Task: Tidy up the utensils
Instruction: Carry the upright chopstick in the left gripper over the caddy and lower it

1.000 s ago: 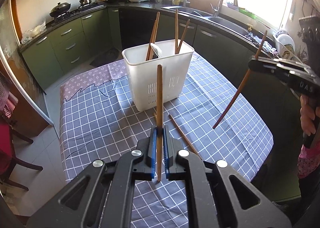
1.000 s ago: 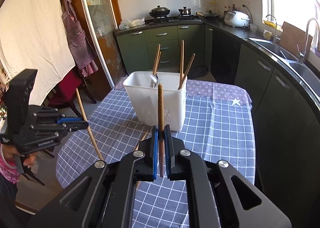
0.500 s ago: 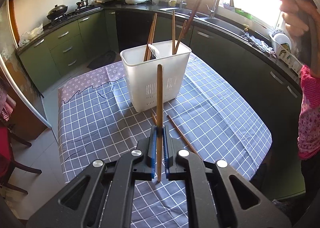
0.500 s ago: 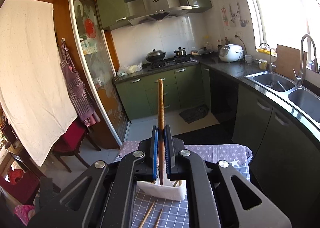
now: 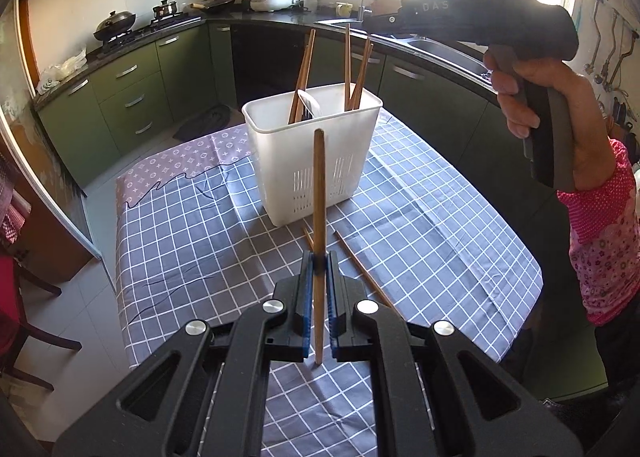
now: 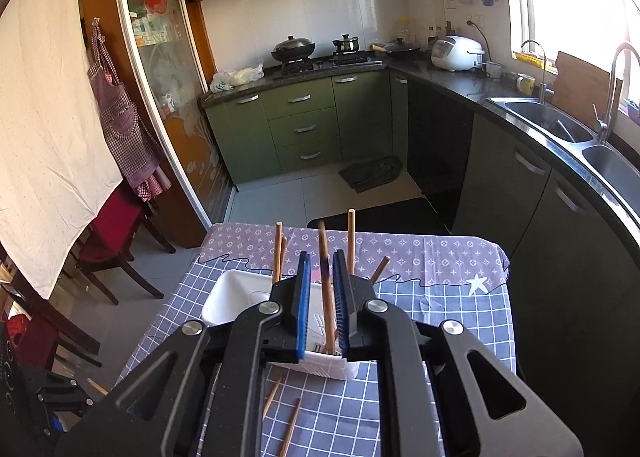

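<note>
My left gripper is shut on a wooden chopstick that stands upright in front of the white utensil holder. The holder has several chopsticks and a spoon in it. My right gripper hangs over the holder and its jaws are opening. A blurred chopstick stands between the blue pads with a gap on each side, its lower end down in the holder. In the left wrist view, the right gripper reaches over the holder from the right. Two loose chopsticks lie on the cloth.
The table has a blue checked cloth. A person's hand and pink sleeve are at its right edge. Dark chairs stand to the left, and green cabinets and a sink run along the far walls.
The right gripper has swung from the table's side to above the holder. Its jaws have parted and its chopstick stands loose between them. The left gripper has kept still.
</note>
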### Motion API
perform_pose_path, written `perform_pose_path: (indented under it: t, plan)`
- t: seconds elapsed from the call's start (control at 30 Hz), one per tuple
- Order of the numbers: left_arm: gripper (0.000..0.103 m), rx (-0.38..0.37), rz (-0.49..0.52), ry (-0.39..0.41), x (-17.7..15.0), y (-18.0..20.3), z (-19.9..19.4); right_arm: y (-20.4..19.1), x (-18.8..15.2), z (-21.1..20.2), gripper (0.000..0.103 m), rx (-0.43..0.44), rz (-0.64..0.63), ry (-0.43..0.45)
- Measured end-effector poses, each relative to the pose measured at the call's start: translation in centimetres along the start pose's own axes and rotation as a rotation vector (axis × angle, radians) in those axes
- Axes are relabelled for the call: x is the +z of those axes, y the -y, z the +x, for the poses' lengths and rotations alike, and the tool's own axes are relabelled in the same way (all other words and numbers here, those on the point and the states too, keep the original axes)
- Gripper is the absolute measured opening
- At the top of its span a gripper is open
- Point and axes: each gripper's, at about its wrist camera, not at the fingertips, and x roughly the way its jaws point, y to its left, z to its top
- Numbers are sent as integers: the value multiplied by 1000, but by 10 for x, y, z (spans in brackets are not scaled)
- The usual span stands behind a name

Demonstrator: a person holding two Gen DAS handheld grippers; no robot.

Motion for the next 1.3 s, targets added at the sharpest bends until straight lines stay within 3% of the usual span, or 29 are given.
perform_pose_path:
  t: [0.1, 0.23, 0.47, 0.67, 0.97, 1.3]
  plan:
    - [6, -2, -2, 0, 0, 0, 0, 3, -13, -26, 17, 36, 11, 42]
    - [6, -11, -9, 7, 0, -1, -2, 1, -53, -56, 29, 61, 1, 51]
    - [6, -11, -13, 29, 7, 1, -9, 17, -163, -41, 29, -5, 11, -111]
    - [6, -12, -23, 42, 18, 2, -19, 55, -221, -24, 29, -15, 126, -195]
    - [6, -14, -52, 99, 65, -2, -47, 81, -250, -17, 33, 8, 205, -231]
    - [6, 73, -62, 292, 142, -3, -82, 94, -260, -17, 33, 28, 244, -233]
